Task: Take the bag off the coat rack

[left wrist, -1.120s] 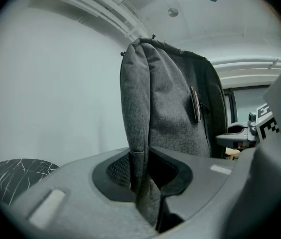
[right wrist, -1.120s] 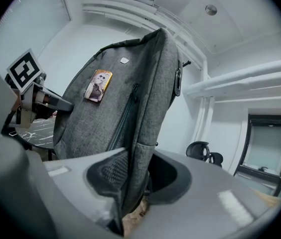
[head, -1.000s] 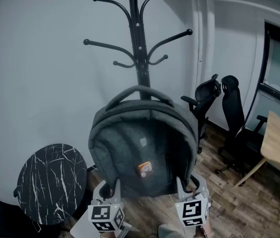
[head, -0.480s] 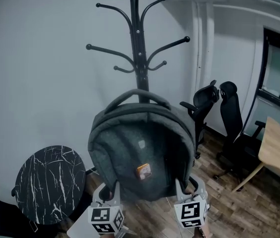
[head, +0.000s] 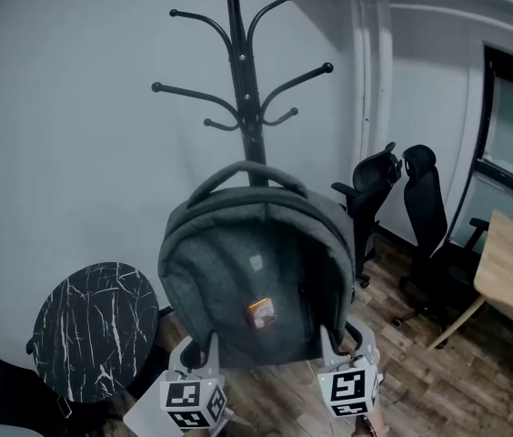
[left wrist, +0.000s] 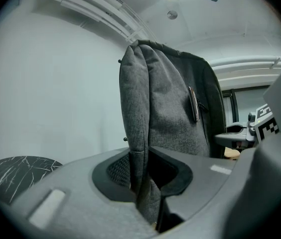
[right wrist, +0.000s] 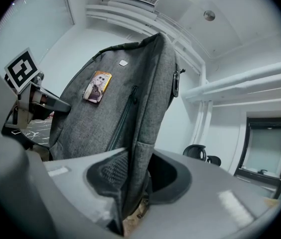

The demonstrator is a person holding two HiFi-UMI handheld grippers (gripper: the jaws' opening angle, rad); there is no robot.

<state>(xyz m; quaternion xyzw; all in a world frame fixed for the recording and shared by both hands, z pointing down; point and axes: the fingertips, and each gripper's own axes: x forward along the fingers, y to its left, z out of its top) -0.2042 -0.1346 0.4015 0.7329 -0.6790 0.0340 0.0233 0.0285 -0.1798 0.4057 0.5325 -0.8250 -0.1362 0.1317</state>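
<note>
left gripper (head: 209, 355) and right gripper (head: 329, 351) each pinch a lower edge of the bag (head: 255, 271), which stands upright and appears clear of the coat rack (head: 242, 107) hooks. hold both sides level and draw back evenly.

Your bag (head: 252, 280) hides the coat rack (head: 238, 71) from just under its lowest hooks downward, so its base cannot be verified. In the head view the bottom edge cuts off the left gripper (head: 210, 346) and right gripper (head: 326, 340), and your hands are out of frame. The orange patch (head: 262, 311) on the bag is too small to read, and the wooden table (head: 511, 271) is cropped at the right edge.
</note>
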